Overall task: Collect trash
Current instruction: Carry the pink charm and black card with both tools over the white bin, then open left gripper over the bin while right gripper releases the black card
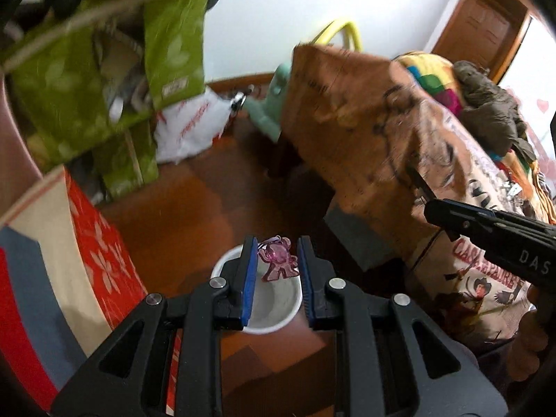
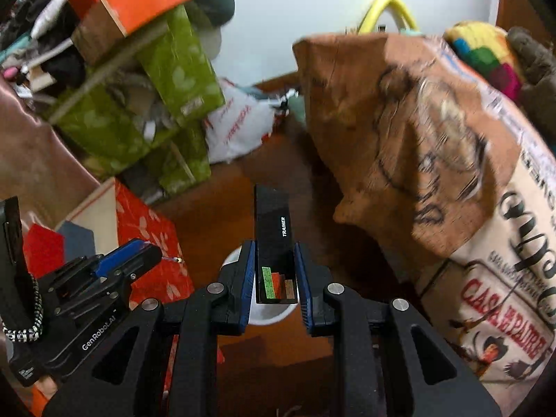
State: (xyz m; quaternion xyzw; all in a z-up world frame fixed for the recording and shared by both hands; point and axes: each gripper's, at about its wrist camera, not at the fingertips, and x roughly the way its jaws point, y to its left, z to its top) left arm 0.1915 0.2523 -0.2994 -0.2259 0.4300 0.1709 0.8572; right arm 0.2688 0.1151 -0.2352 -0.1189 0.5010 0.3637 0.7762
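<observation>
Trash here is two small bits, one per gripper, and both hang right over a white bin (image 1: 274,316) on the wooden floor, bottom centre of each view.

The left gripper (image 1: 277,260) has its blue pads clamped on a little pink translucent figure (image 1: 278,260), some kind of charm with a thin loop on top. It's pinched by its sides, so it hangs free over the bin's mouth. Makes sense: let go and it should drop straight in.

The right gripper (image 2: 274,271) is closed on a black box (image 2: 274,243) with "TRAINER" printed on the side. It's held near its open end, and you can see green, red and brown bits inside. The long part sticks out ahead of the fingers, lined up above the bin (image 2: 267,314) too.

Outward from there, a red flower-print box (image 1: 100,260) sits lower left and green patterned boxes (image 1: 87,87) fill the upper left. A brown printed bedcover (image 1: 365,139) drapes down the right side. In each view the other gripper pokes in from the edge, so the two hands are near each other.

My guess is both pieces are about to be dropped.
</observation>
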